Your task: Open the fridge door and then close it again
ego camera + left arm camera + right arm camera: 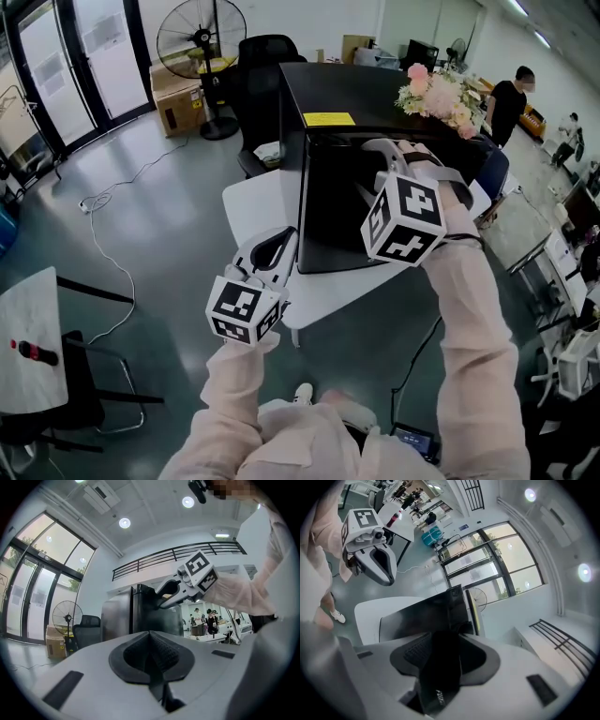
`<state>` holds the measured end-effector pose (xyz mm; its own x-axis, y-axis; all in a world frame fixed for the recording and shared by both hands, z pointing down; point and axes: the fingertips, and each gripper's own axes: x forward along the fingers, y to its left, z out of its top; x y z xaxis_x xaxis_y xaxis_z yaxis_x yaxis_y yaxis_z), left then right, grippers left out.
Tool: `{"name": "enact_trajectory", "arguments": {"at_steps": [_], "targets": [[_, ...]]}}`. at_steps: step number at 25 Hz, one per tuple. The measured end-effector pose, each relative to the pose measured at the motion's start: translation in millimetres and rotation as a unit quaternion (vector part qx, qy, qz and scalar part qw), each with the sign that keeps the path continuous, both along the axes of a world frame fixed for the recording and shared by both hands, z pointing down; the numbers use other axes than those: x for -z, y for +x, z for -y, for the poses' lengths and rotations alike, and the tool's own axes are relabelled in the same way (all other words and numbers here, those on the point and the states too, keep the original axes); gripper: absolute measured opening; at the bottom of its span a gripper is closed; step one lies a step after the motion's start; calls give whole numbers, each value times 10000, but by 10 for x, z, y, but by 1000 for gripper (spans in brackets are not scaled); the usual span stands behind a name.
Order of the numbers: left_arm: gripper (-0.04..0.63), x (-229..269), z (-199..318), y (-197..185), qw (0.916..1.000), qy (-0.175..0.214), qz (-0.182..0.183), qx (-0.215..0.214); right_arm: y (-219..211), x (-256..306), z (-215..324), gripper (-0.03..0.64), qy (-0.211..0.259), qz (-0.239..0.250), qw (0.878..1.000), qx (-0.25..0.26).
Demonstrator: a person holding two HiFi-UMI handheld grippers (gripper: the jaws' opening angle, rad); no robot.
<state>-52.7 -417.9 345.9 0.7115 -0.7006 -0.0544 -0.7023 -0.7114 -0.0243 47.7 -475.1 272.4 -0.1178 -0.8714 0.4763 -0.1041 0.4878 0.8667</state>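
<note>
A black mini fridge (328,216) stands on a white table (253,202), with a yellow label on its top. My right gripper (373,155) reaches down to the upper front edge of the fridge door. In the right gripper view a black slab, the door's edge (440,667), sits clamped between the pads of my right gripper (440,644). How far the door stands from the body I cannot tell. My left gripper (279,242) hovers by the table's near left corner, away from the fridge, its pads pressed together with nothing between them (151,641).
A pedestal fan (200,37), a cardboard box (178,98) and a black office chair (262,75) stand behind the table. Pink flowers (436,94) lie at the fridge's back right. A cable (112,253) runs over the floor at left. A person (506,98) stands at the far right.
</note>
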Motion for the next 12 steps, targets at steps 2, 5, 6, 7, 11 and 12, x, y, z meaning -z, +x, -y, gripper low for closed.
{"name": "enact_trajectory", "arguments": {"at_steps": [2, 5, 6, 7, 11, 12], "targets": [[12, -22, -47, 1, 10000, -1, 28, 8, 9, -19, -14, 180, 90, -87, 9999, -57], [12, -67, -108, -8, 10000, -10, 21, 67, 23, -61, -29, 186, 205, -206, 9995, -93], [12, -75, -130, -5, 10000, -15, 15, 87, 29, -67, -32, 187, 228, -222, 9994, -95], [12, -78, -149, -3, 9999, -19, 19, 110, 33, -65, -33, 188, 248, -217, 9994, -97], [12, -68, -218, -42, 9994, 30, 136, 329, 28, -34, -118, 183, 331, -107, 9993, -126], [12, -65, -241, -52, 9991, 55, 149, 394, 33, -36, -205, 182, 320, -89, 9994, -91]]}}
